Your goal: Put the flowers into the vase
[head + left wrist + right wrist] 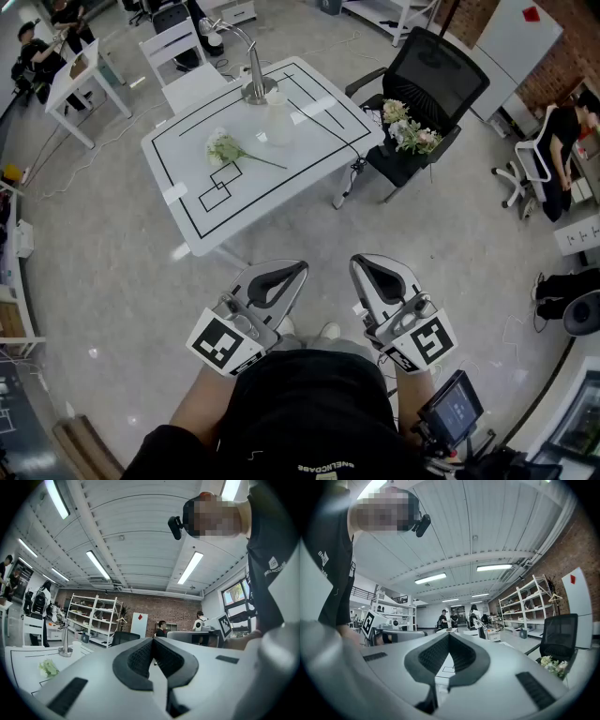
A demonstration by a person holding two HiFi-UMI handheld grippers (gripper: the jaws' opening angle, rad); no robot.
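Evidently waiting to start, the left white hand-held gripper and its right twin sit level at the person's waist, jaws together and empty. A pale green-stemmed flower sprig lies on the white tape-marked table, near the translucent white vase. Bare floor separates the person from the table's near edge.

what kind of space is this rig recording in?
Probably an open-plan lab or workshop office: a brick wall lined with white storage shelving, a white table marked out with black tape lines, and a black office chair beside it.
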